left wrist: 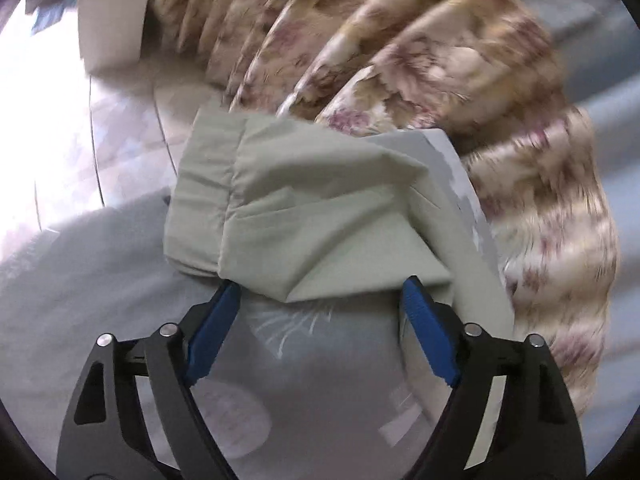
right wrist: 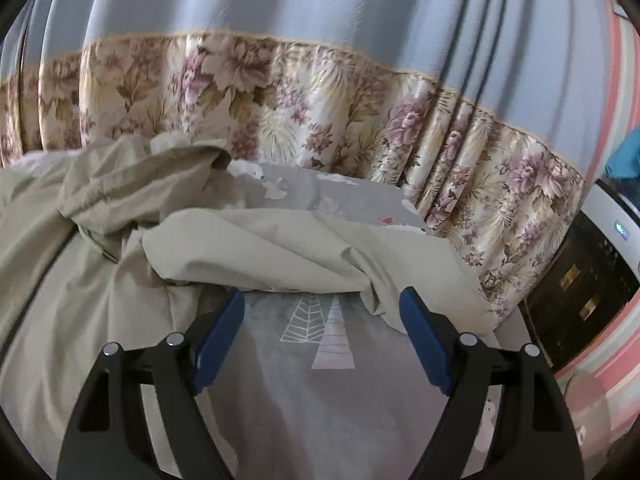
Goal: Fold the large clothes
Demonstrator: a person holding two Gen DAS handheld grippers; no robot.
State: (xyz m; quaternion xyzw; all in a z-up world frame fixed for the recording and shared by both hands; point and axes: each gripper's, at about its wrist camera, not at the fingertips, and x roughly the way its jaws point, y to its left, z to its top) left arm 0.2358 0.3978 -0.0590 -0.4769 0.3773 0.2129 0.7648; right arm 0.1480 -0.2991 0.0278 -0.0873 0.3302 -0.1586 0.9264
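A pale beige-green garment lies on a grey printed bedsheet. In the left wrist view a hemmed leg or sleeve end of it sits just beyond my left gripper, which is open, its blue fingertips at the cloth's near edge. In the right wrist view the garment lies crumpled, with a fold right in front of my right gripper, which is open and holds nothing. More of the garment spreads to the left.
A floral curtain hangs behind the bed and shows blurred in the left wrist view. A dark appliance with a white frame stands at the right. Tiled floor lies to the left.
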